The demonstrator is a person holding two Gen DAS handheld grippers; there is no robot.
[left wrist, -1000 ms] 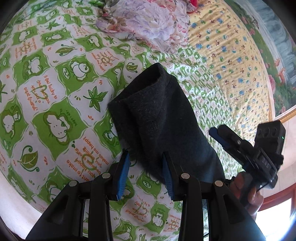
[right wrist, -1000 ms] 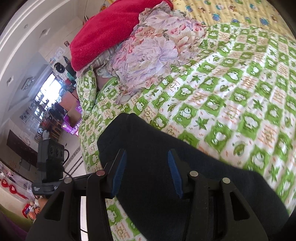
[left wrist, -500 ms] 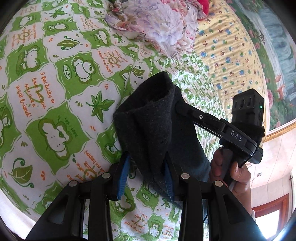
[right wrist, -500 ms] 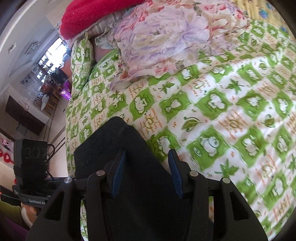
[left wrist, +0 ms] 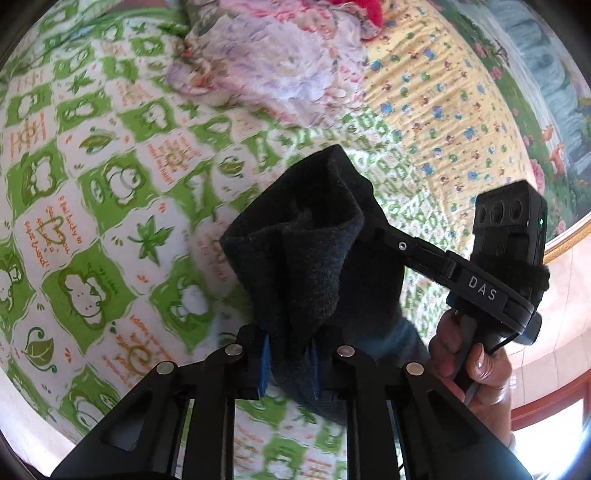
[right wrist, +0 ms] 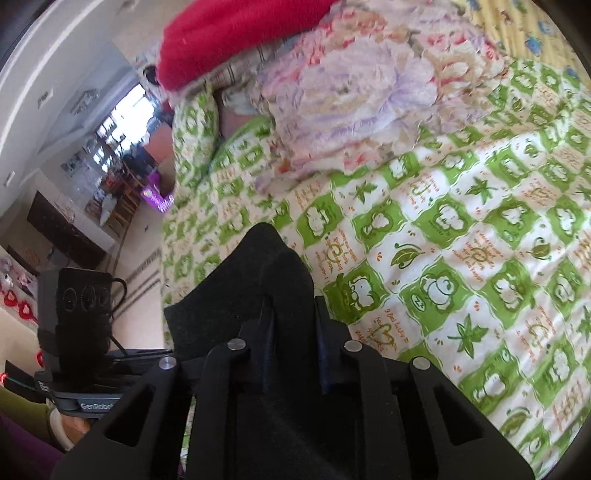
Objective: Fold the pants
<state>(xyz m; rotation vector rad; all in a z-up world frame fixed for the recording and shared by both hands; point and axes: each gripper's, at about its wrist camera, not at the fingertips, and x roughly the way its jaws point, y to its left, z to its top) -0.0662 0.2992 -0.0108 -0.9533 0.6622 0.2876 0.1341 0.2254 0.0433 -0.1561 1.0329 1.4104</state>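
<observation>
The right gripper's (left wrist: 373, 221) fingertips were hidden behind the pants (left wrist: 314, 258). The bedspread (left wrist: 92, 184) was blurred. The pants' lower part was cut off by the right view's edge.

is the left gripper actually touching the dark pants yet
Touching. In the left wrist view the left gripper is closing, with the dark pants bunched between its blue pads and no gap visible on either side.

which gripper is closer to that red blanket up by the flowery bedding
Probably the right gripper: red blanket looms large ahead of it. From the left gripper, it peeks out far behind the flowery bedding.
</observation>
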